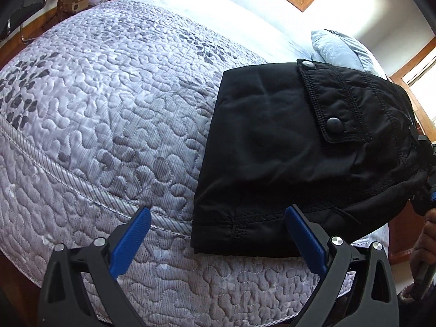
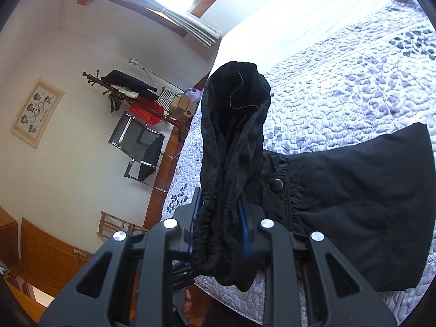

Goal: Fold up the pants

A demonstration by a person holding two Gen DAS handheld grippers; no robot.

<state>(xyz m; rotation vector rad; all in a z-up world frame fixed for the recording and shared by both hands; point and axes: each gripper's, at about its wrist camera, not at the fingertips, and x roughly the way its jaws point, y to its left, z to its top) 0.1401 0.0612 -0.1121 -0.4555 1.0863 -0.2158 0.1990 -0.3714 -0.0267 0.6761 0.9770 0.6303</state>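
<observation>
Left wrist view: the left gripper (image 1: 218, 223) sits at the lower centre with its blue fingers spread wide, holding nothing, over the quilted bedspread (image 1: 95, 109). Right of it the black pants (image 1: 286, 150) lie folded into a compact bundle, snap-buttoned pocket flap on top, long axis running from the lower edge toward the upper right. In the right wrist view, the right gripper (image 2: 218, 218) is clamped on bunched waistband fabric standing upward at centre frame.
</observation>
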